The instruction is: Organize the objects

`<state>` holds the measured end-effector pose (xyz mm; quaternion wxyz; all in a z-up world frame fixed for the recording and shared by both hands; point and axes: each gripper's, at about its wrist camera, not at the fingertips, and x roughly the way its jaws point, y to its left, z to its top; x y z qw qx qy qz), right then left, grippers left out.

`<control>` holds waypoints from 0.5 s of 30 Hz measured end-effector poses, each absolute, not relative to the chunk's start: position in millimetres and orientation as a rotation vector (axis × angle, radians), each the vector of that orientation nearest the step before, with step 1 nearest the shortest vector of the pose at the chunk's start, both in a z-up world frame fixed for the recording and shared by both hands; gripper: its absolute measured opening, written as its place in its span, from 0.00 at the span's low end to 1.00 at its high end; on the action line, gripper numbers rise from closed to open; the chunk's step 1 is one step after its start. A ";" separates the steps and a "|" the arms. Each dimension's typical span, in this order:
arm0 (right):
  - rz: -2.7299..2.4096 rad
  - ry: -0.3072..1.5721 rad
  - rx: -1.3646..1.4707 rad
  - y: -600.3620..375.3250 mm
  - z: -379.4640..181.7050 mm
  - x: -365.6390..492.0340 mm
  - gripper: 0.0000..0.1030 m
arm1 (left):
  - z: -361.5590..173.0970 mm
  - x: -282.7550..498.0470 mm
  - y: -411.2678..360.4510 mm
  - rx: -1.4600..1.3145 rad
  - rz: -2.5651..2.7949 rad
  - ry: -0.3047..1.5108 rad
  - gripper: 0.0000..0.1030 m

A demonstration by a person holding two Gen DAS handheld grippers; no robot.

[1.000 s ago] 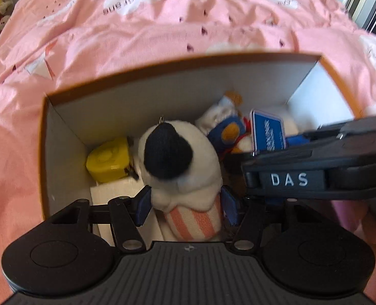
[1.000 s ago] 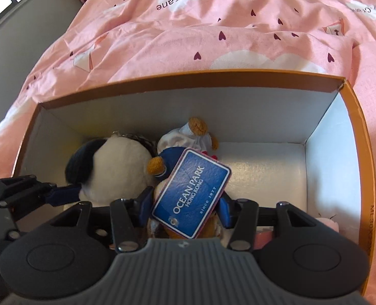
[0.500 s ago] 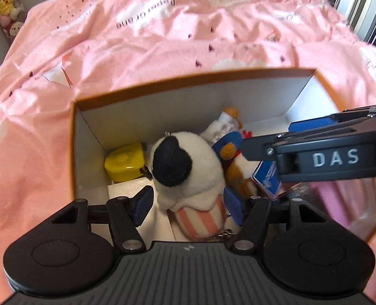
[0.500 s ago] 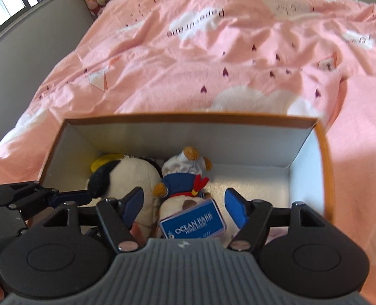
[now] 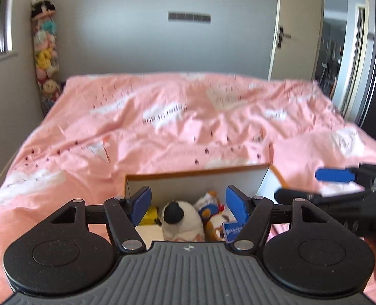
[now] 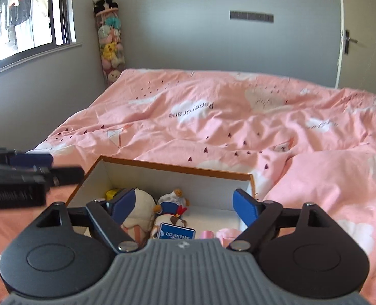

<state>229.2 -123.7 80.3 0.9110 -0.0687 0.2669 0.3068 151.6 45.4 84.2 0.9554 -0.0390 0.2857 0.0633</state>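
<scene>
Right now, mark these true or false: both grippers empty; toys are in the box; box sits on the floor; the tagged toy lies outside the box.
1. Both grippers are empty. True: the left gripper and right gripper hold nothing, jaws opening.
2. Toys are in the box. True: the black-and-white plush lies inside.
3. The box sits on the floor. False: it rests on the pink bedcover.
4. The tagged toy lies outside the box. False: it is inside.

Box (image 6: 162,175) open on top – right half of its floor bare; plush toys (image 6: 147,213) (left half) crowd the rest.
</scene>
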 end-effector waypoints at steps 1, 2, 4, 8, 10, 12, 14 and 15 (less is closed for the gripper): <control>0.630 0.528 -0.141 -128.5 79.9 220.3 0.83 | 87.1 145.2 43.7 -0.081 0.138 0.553 0.79; 0.624 0.508 -0.141 -132.7 78.7 211.4 0.83 | 88.8 139.5 41.7 -0.081 0.146 0.528 0.80; 0.613 0.479 -0.142 -139.4 75.4 195.1 0.84 | 89.9 127.2 37.3 -0.064 0.167 0.494 0.80; 0.584 0.463 -0.142 -147.7 64.5 169.3 0.86 | 77.2 110.8 29.2 -0.010 0.222 0.462 0.80; 0.575 0.469 -0.132 -150.6 58.3 162.4 0.86 | 67.4 106.0 26.6 -0.007 0.240 0.472 0.82; 0.558 0.477 -0.111 -152.7 52.2 158.2 0.87 | 56.6 103.5 25.9 -0.016 0.264 0.489 0.85; 0.552 0.489 -0.086 -154.1 45.8 156.0 0.87 | 45.5 101.9 25.3 -0.026 0.283 0.505 0.86; 0.546 0.499 -0.075 -153.8 42.1 156.3 0.87 | 40.2 100.3 24.9 -0.026 0.287 0.514 0.86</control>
